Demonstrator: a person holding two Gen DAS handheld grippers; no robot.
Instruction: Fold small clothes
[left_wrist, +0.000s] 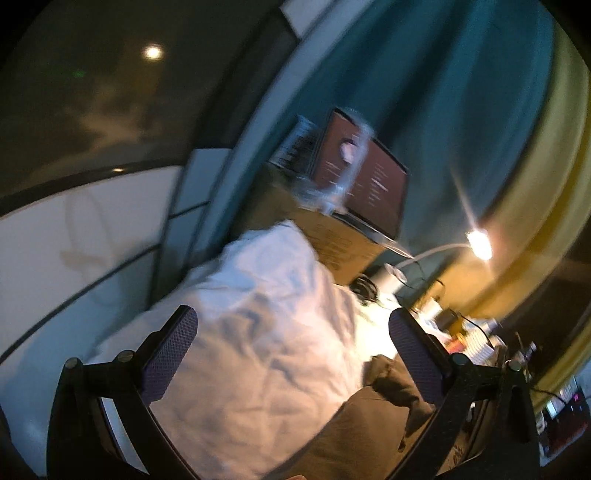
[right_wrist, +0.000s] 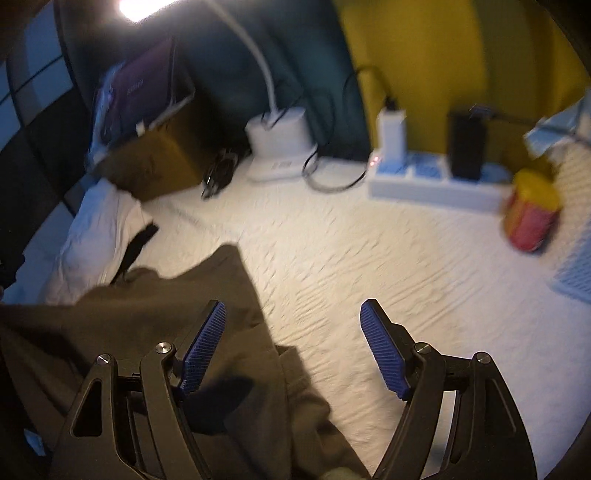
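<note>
Both claws open, nothing gripped.
My right claw (right_wrist: 291, 350) is nearer: olive-brown garment (right_wrist: 155, 332) lies just left, under it.

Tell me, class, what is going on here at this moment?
A person holds two tools over a bed covered in a white sheet. Both are open and hold nothing. The right tool hangs above the edge of an olive-brown garment that lies spread and crumpled, not yet folded. The left tool points toward a white pillow, with the same garment at its lower right. A lamp base, a power strip and a cardboard box sit by the wall.
</note>
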